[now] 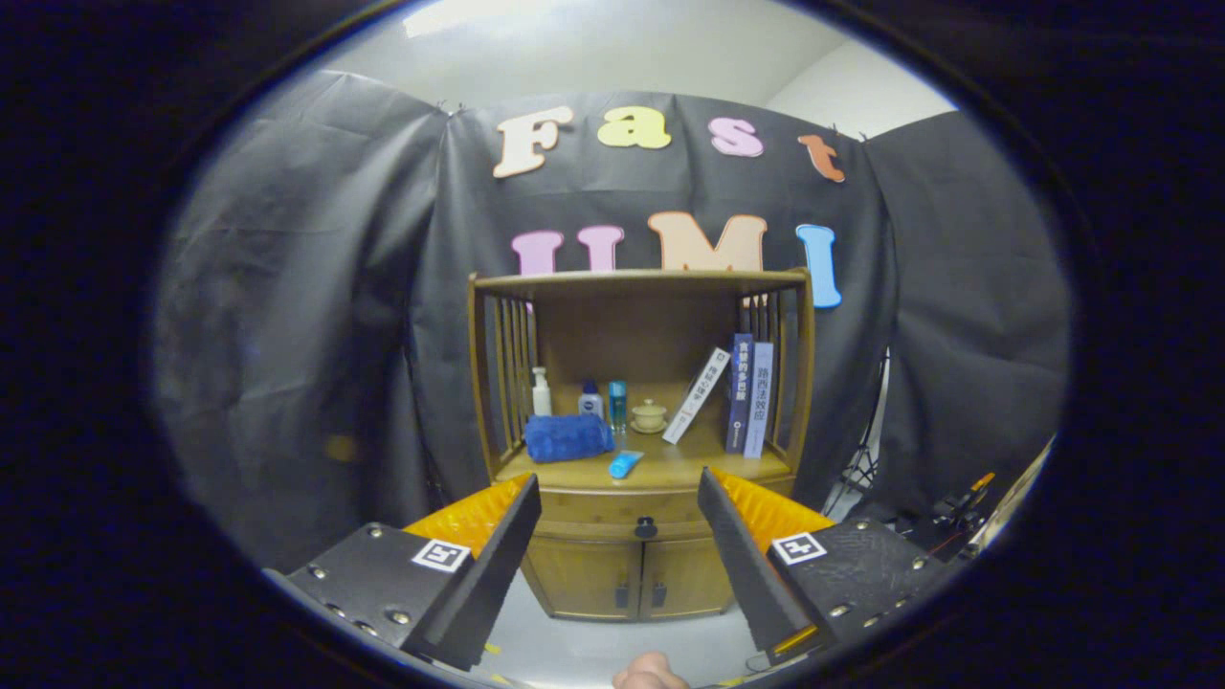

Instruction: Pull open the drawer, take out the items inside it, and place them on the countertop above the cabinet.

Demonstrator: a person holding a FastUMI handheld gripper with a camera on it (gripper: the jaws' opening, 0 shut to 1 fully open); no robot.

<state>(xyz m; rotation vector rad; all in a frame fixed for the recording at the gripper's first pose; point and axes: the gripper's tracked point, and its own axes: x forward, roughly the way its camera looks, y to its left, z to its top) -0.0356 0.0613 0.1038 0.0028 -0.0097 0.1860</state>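
Note:
A wooden cabinet (639,440) stands ahead of me against the booth wall. Its drawer (622,524) is closed, with a dark knob (646,527) on its front. On the countertop (684,469) above the drawer lie a folded blue towel (567,437) and a small blue tube (626,464). My gripper (620,498) is open and holds nothing. It hangs some way in front of the cabinet, and the drawer front with its knob shows in the gap between the fingers (498,545).
At the back of the countertop stand a few small bottles (542,391), a lidded cup (649,415) and three books (746,394), one leaning. Two lower doors (627,579) sit under the drawer. Part of a hand (649,673) shows below. A tripod and cables (947,512) stand to the right.

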